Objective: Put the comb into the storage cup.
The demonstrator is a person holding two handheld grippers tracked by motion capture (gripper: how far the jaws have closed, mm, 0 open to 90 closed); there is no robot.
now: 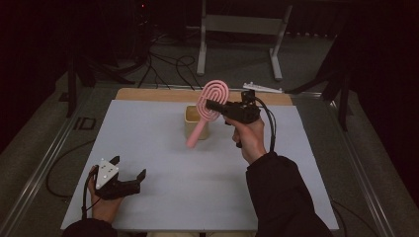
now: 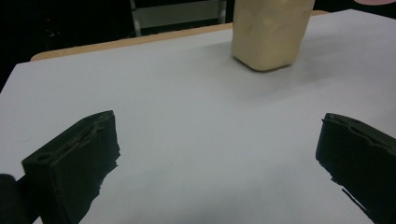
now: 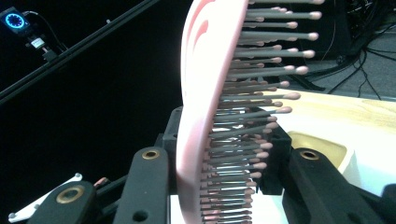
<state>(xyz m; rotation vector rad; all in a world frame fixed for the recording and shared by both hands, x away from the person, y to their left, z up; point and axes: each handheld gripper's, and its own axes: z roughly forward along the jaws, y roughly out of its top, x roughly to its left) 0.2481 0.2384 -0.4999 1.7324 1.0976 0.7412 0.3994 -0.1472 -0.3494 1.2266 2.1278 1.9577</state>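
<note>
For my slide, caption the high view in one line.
Right gripper holds a pink hairbrush above a cream cup; left gripper rests open on the table.

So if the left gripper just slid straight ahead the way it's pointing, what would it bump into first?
Probably the cream cup. The left gripper, jaws open, points over bare white table toward it; the cup stands a little right of centre, so it might only be clipped.

In the left gripper view the cream cup [image 2: 271, 32] is cut off by the top edge. In the right gripper view the pink hairbrush [image 3: 198, 116] runs past the top and bottom edges, its handle unseen.
</note>
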